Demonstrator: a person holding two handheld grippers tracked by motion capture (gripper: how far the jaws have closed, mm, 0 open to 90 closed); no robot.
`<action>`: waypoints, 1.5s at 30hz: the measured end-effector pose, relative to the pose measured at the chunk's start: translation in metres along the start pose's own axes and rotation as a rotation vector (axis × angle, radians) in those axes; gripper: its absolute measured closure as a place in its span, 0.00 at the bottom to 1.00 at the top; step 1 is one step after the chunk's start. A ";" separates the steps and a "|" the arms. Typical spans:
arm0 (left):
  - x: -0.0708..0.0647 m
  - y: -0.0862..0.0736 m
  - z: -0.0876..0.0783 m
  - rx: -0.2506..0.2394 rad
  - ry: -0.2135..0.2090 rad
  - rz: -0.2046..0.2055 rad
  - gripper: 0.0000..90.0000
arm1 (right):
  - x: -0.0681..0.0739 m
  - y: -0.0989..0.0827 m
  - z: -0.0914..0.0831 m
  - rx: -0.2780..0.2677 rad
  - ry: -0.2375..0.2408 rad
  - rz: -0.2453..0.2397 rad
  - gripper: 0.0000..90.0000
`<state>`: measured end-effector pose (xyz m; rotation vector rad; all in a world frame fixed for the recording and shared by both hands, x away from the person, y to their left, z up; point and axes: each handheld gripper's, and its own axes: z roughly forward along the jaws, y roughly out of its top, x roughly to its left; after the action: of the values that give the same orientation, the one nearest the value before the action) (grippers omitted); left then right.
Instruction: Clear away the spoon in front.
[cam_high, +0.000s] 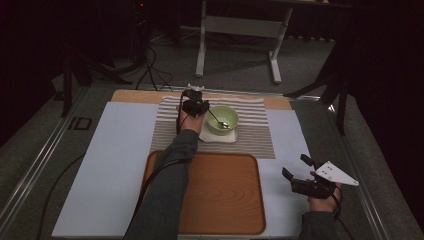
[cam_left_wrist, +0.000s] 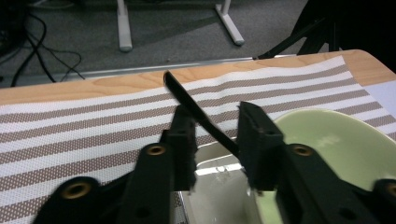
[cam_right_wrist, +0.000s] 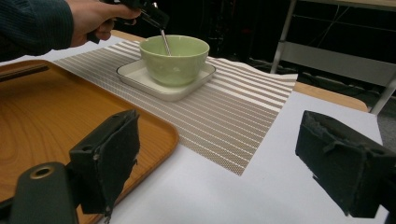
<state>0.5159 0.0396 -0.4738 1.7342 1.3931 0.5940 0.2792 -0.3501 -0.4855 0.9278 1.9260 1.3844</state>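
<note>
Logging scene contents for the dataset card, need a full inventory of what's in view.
bowl: 1, pale green, on the white dish
spoon: 1, silver, leaning in the bowl, handle between the left claw's jaws
dish: 1, white, square, on the placemat
placemat: 1, brown-white striped, far half of the table
tray: 1, wooden, near centre
left claw: 1, black, at the spoon handle
right claw: 1, black, open, right of the tray

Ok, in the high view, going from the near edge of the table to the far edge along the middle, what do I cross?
Wooden tray → striped placemat → white square plate → green bowl with the spoon in it, its handle between the jaws of the left gripper → bare wooden table edge.
</note>
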 end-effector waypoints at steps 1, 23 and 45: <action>-0.001 0.000 -0.001 -0.006 -0.005 -0.001 0.80 | 0.000 0.000 0.000 0.001 0.000 -0.002 0.15; -0.024 0.019 -0.045 -0.138 -0.166 0.018 1.00 | 0.003 0.001 0.001 0.002 0.006 -0.007 0.15; 0.004 0.031 -0.131 -0.248 -0.198 0.001 1.00 | 0.006 0.001 0.003 0.019 0.009 -0.026 0.14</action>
<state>0.4332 0.0806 -0.3754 1.5497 1.1308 0.5542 0.2786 -0.3433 -0.4855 0.9035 1.9551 1.3597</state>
